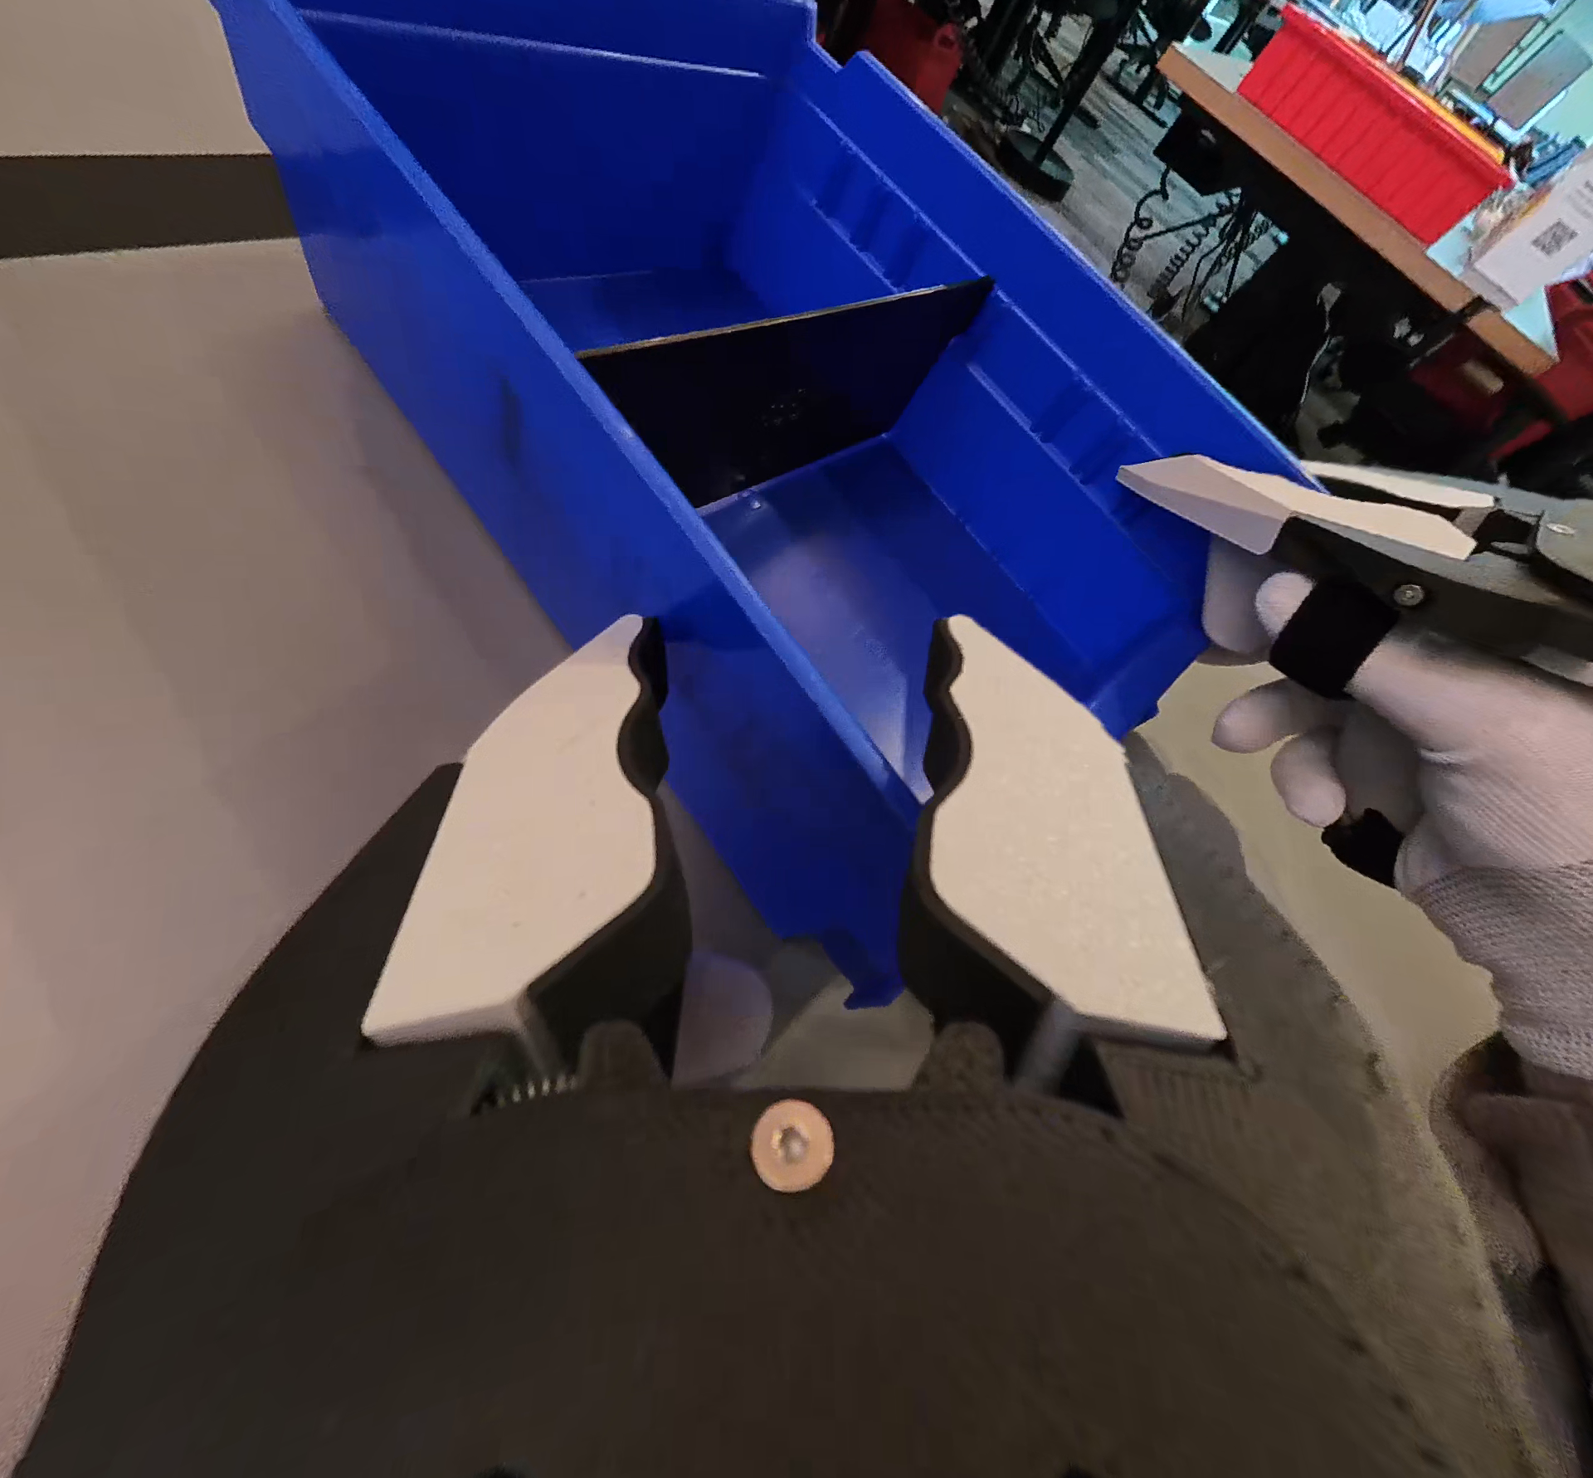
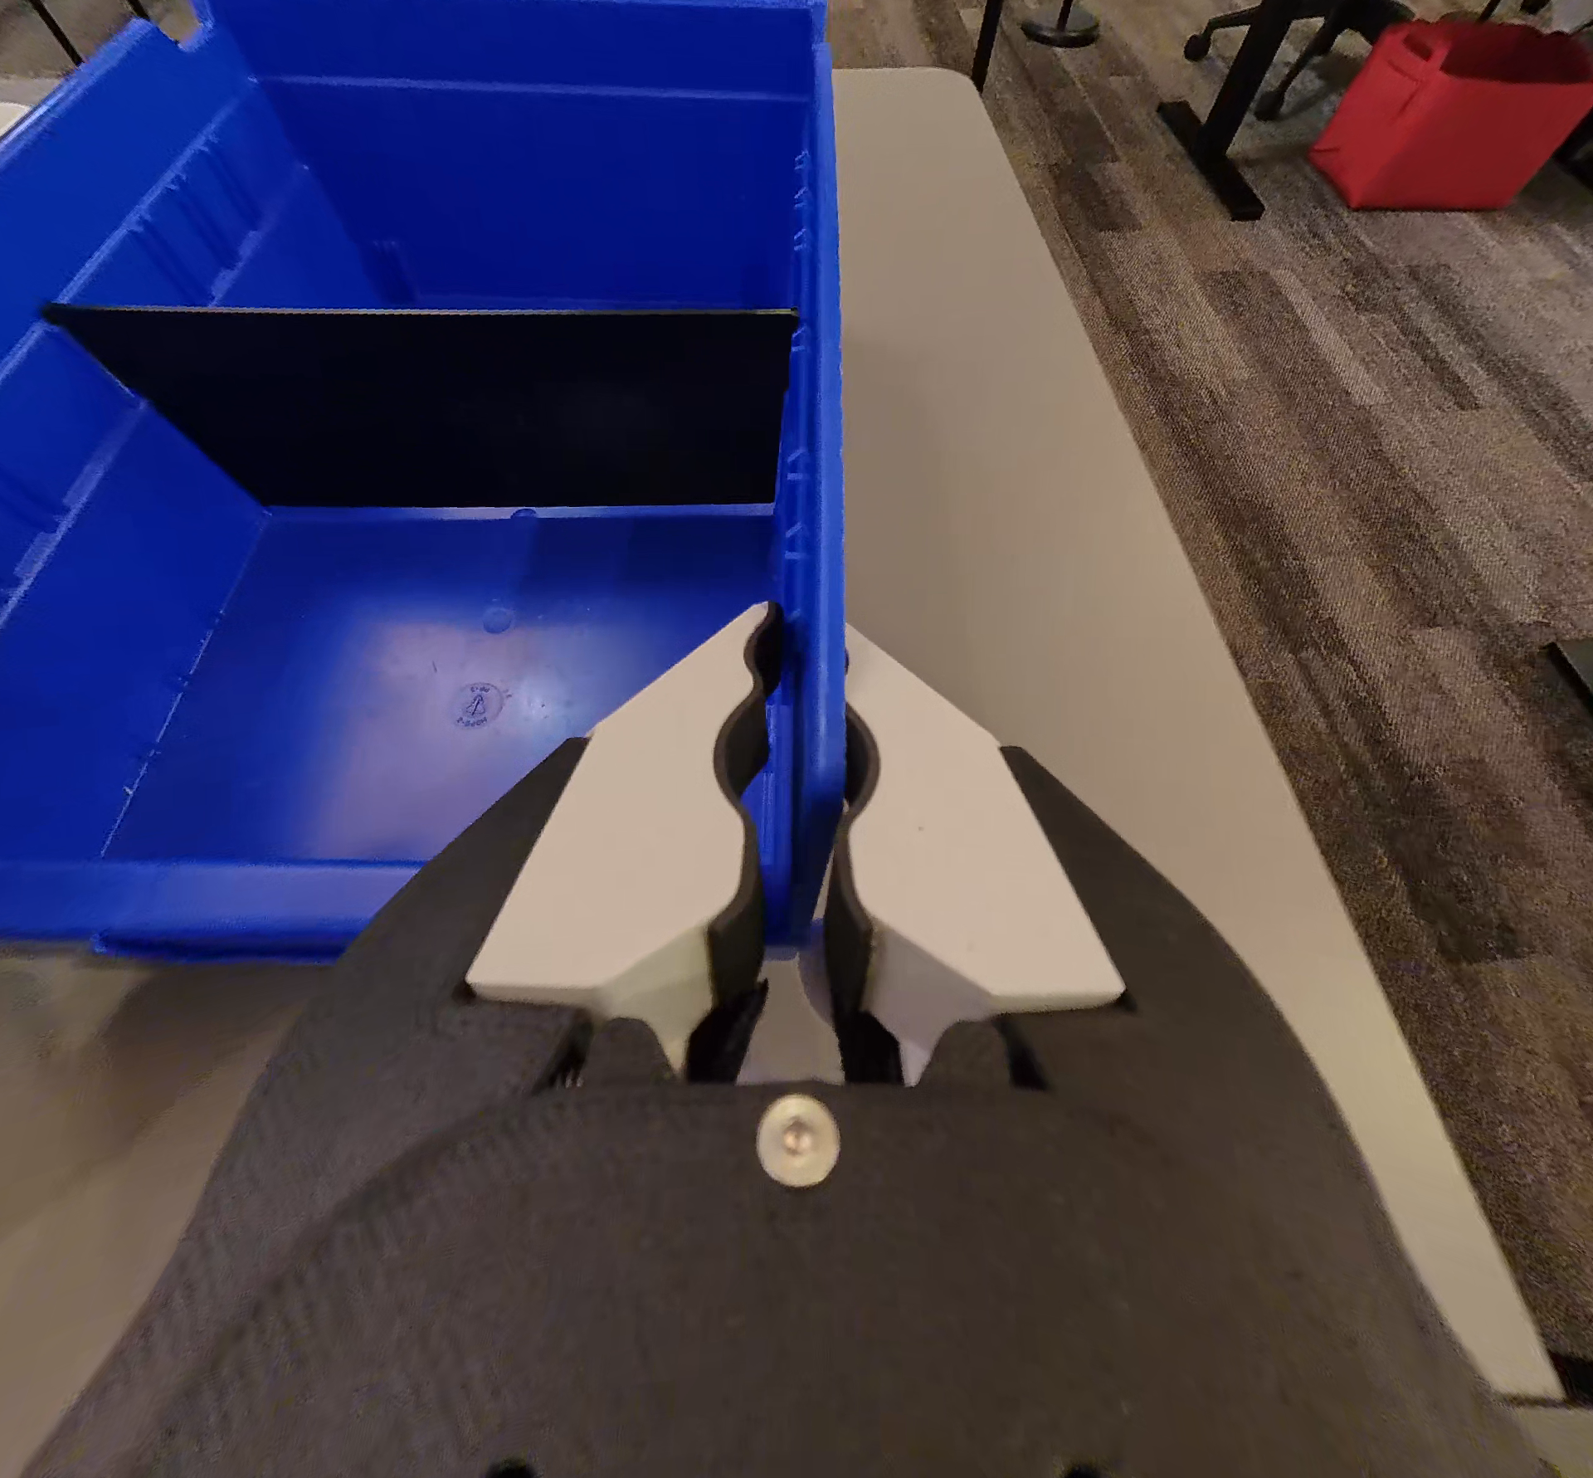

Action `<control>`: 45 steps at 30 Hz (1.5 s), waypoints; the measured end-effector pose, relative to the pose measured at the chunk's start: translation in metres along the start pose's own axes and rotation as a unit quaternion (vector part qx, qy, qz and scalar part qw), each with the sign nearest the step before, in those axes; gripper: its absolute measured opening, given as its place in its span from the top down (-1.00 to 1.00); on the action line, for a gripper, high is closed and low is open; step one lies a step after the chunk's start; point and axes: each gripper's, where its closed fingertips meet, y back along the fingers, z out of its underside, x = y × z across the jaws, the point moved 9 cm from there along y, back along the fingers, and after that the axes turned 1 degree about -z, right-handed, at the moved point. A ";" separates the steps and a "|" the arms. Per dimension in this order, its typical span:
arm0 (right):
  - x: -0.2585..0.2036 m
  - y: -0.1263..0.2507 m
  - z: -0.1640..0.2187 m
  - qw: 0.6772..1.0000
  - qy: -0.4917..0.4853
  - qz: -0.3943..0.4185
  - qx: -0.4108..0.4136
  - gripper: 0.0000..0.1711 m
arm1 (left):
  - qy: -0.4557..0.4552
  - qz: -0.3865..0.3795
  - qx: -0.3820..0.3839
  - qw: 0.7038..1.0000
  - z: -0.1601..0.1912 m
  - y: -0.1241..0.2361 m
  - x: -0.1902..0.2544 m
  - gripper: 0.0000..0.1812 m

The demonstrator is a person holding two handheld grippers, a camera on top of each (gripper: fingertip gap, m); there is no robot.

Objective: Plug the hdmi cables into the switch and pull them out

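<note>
Grippers flank a blue bin (image 2: pixel 414 186): left gripper (image 1: pixel 797 665) gapes around its left wall, right gripper (image 2: pixel 802 643) pinches its right wall. Bin sits empty; no HDMI cables or switch visible, so plugging seemingly hasn't begun.

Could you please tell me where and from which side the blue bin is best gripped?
Grip the blue bin by the thin upright rims of its long side walls, from the near end, jaws straddling each wall as the right gripper does now.

One blue bin (image 2: pixel 534 31), one black divider (image 2: pixel 431 402), two compartments, two grippers.
</note>
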 end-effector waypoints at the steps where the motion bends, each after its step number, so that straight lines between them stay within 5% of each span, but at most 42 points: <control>1: 0.004 -0.004 -0.002 1.000 0.002 0.000 0.000 0.97 | 0.007 -0.003 0.005 1.000 -0.002 -0.005 0.001 0.35; 14: 0.038 -0.067 -0.036 1.000 -0.009 -0.024 0.012 0.94 | 0.030 -0.007 0.047 0.998 -0.028 -0.057 -0.011 0.27; 18: 0.037 -0.053 -0.030 0.998 0.011 0.020 0.056 0.44 | -0.001 -0.009 0.092 0.996 -0.030 -0.030 -0.017 0.04; 22: 0.023 0.001 -0.036 0.988 0.017 0.062 0.140 0.43 | -0.020 0.036 0.116 0.992 -0.041 0.040 -0.015 0.02; 26: -0.037 0.054 -0.063 0.976 0.076 0.031 0.200 0.44 | -0.077 0.047 0.144 0.986 -0.046 0.133 -0.026 0.12; 32: -0.168 0.094 -0.123 0.953 0.160 -0.093 0.239 0.44 | -0.153 -0.108 0.222 0.957 -0.058 0.275 -0.113 0.19; 40: -0.320 0.090 -0.171 0.924 0.161 -0.245 0.243 0.44 | -0.146 -0.351 0.241 0.893 -0.036 0.460 -0.284 0.36; 45: -0.395 0.042 -0.160 0.920 0.125 -0.312 0.202 0.46 | -0.097 -0.454 0.172 0.869 0.011 0.529 -0.373 0.30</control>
